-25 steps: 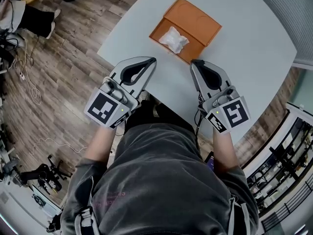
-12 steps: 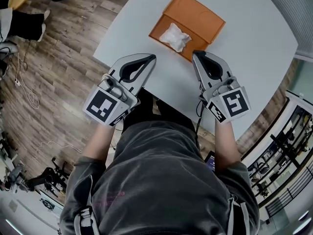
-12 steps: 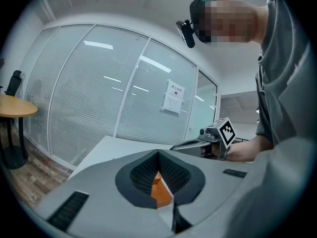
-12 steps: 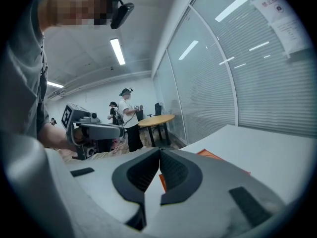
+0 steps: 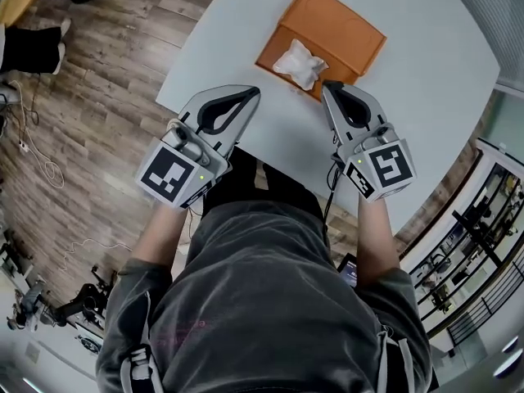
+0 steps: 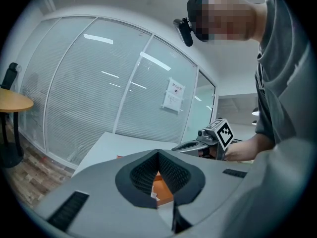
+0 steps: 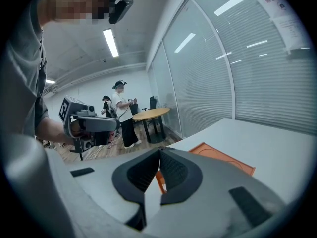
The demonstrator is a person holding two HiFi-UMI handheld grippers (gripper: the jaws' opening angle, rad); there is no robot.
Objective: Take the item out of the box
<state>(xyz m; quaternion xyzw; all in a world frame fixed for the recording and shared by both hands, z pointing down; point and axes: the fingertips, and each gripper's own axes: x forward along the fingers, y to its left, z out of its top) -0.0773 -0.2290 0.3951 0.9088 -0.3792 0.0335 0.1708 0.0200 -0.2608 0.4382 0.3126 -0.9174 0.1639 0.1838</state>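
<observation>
- While my left gripper (image 5: 252, 93) and right gripper (image 5: 327, 87) both have jaws pressed together, empty, they sit near the orange box (image 5: 352, 35).
- White packet (image 5: 299, 62) lies inside it.

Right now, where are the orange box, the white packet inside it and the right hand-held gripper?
orange box (image 5: 348, 31), head view, bare orange panel.
white packet (image 5: 298, 62), head view, its middle.
right hand-held gripper (image 5: 327, 87), head view, between its closed tips.
</observation>
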